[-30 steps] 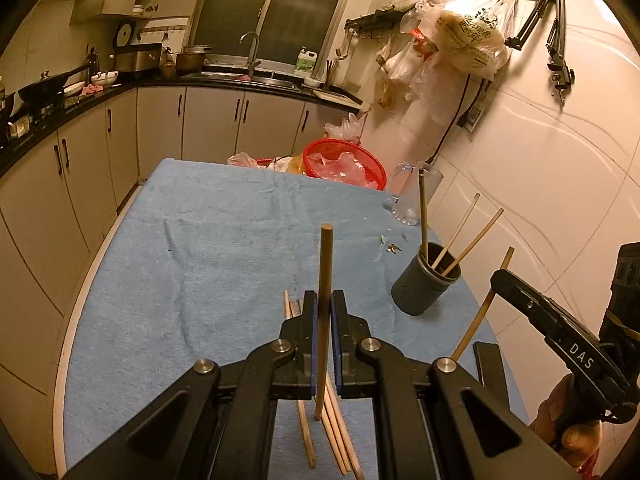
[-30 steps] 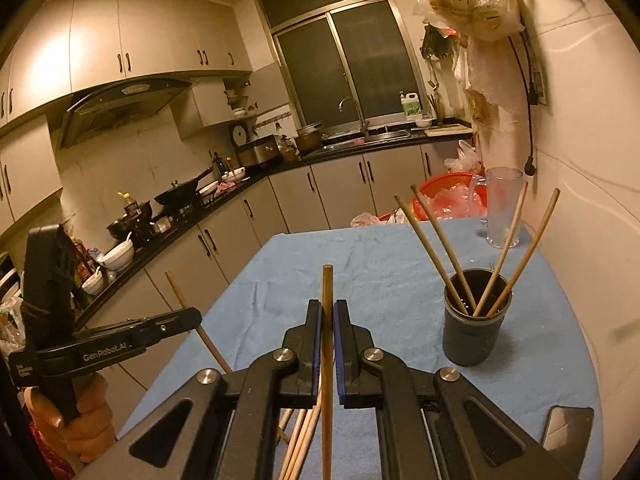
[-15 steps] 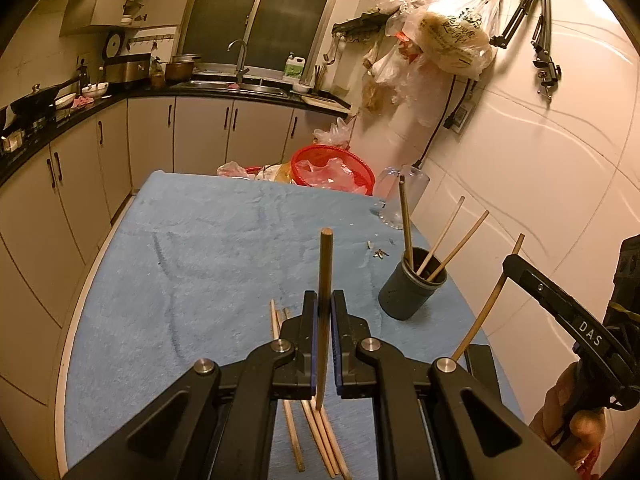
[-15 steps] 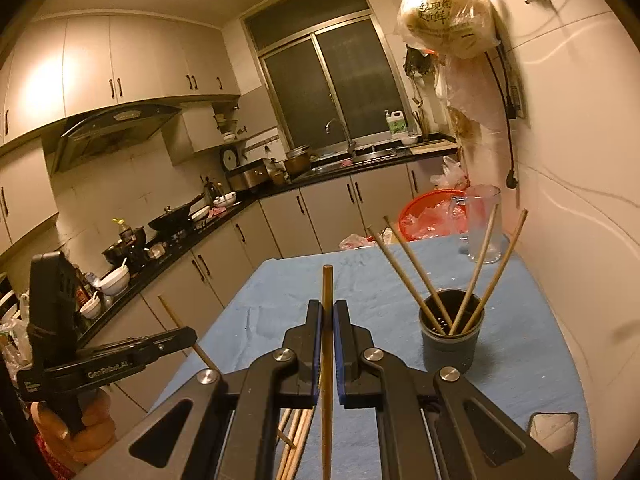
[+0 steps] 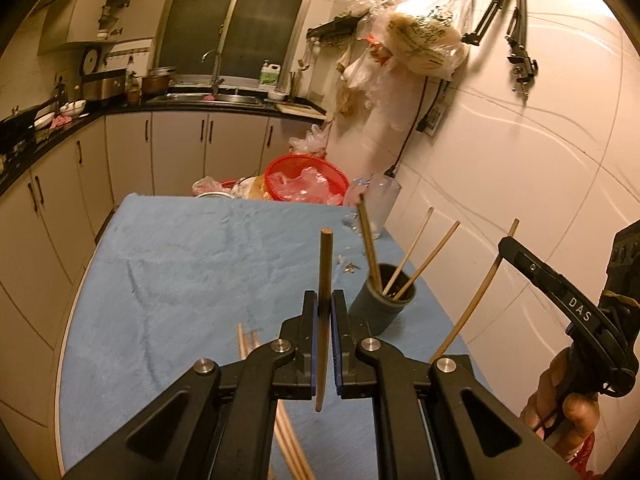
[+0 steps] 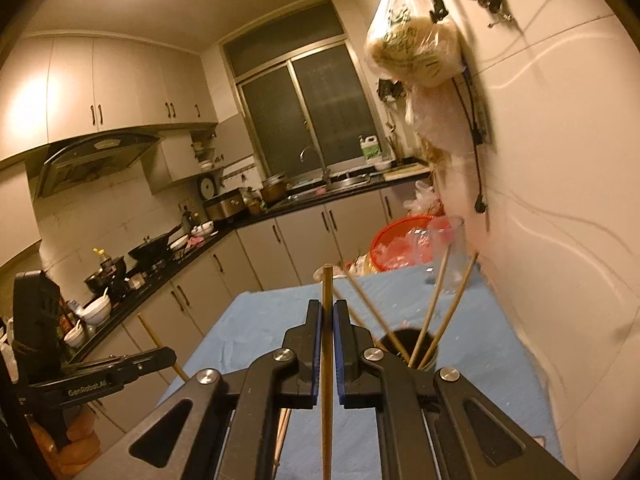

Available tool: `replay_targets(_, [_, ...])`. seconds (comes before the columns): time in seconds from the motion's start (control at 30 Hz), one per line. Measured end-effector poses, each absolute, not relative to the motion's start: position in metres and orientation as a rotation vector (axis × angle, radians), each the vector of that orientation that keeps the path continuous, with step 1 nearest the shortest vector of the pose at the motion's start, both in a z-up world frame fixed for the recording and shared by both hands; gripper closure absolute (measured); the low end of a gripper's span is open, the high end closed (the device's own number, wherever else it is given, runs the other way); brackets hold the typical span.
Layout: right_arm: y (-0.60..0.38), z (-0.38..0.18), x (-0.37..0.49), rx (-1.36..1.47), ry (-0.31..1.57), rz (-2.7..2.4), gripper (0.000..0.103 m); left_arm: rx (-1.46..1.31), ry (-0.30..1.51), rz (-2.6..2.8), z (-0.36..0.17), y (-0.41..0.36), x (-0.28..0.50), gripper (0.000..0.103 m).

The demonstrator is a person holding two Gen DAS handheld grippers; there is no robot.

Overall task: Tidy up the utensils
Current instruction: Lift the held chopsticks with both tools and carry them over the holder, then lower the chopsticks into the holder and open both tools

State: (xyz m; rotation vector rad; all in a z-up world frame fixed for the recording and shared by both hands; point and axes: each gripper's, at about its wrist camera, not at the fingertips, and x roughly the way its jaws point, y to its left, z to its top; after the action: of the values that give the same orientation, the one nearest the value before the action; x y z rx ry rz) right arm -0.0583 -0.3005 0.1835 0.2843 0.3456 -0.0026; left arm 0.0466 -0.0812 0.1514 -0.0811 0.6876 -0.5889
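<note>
— Over the blue cloth (image 5: 168,280) on the table, what am I holding?

— I see the left gripper (image 5: 324,322) clamped on one chopstick (image 5: 325,280), upright between the blue pads. My right gripper (image 6: 327,326) pinches a second chopstick (image 6: 327,360) the same way, also near vertical.

— Where does the holder sit?

— The dark cup (image 5: 382,304) stands on the cloth toward the right edge, close to the wall, just right of my left gripper. Three chopsticks lean in it in the left view; in the right view the cup (image 6: 424,354) shows four sticks fanned out, and it lies just beyond my right fingers.

— Anything loose?

— Loose chopsticks (image 5: 246,338) lie flat on the near cloth, partly hidden under my left gripper. At the far end stands a red basket (image 5: 306,178), with a clear glass (image 5: 380,204) to its right.
</note>
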Motion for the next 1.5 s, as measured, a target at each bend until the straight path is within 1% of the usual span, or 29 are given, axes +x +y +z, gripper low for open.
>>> replay_targets(0.47, [-0.345,0.234,-0.038,0.276,0.250,-0.095,0.097,-0.066,0.615,-0.656,0.206,-0.143,0.072,0.097])
replay_targets(0.77, [-0.376,0.246,-0.004,0.299,0.223,-0.150,0.097,-0.074,0.573,-0.685,0.231,-0.180,0.096,0.097])
replay_targets(1.03, [-0.399,0.238,0.027,0.302,0.237,-0.176,0.097,-0.077,0.595,-0.697,0.217,-0.209,0.120,0.097])
replay_targets(1.3, [-0.405,0.208,0.051,0.310,0.302,-0.165,0.097,-0.076,0.680,-0.673,0.180,-0.225,0.146,0.097])
replay_targets(1.5, [-0.396,0.181,0.061,0.286,0.361,-0.157,0.097,-0.070,0.712,-0.668,0.157,-0.228,0.152,0.097])
